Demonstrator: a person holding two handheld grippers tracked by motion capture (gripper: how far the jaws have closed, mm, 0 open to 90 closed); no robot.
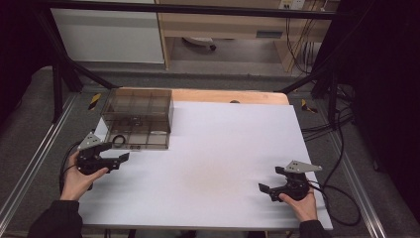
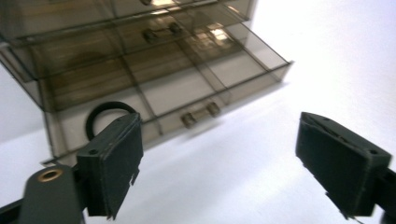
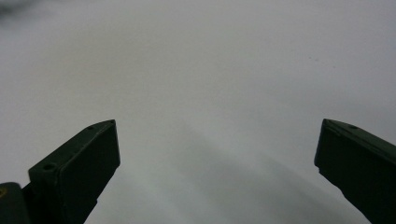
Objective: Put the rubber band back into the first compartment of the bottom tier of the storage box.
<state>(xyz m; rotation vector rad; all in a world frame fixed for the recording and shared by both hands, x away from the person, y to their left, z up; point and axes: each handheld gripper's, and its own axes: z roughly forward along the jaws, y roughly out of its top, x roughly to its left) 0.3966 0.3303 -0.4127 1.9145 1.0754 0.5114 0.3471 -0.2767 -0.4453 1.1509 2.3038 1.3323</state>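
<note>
The smoky-brown transparent plastic drawer cabinet (image 1: 141,111) stands at the far left part of the white tabletop (image 1: 223,158). Its lowest drawer (image 1: 141,139) is pulled out toward the person and is divided into compartments by thin partitions. A black rubber ring (image 1: 119,141) lies flat in the drawer's front left compartment as the high view shows it. A small bar handle (image 2: 201,113) is fixed to the drawer's front wall.

Left tongs (image 1: 116,152): held in the person's left hand (image 1: 81,176), just in front of the open drawer and near its left corner. In the left gripper view the two black jaws stand wide apart with bare tabletop between them; nothing is gripped. One jaw overlaps the ring's outline in that view, but no contact with the drawer is visible.

Right tongs (image 1: 270,181): held in the person's right hand (image 1: 302,201) at the near right part of the tabletop, well apart from the cabinet. In the right gripper view the jaws stand wide apart over bare white surface; nothing is gripped.
</note>
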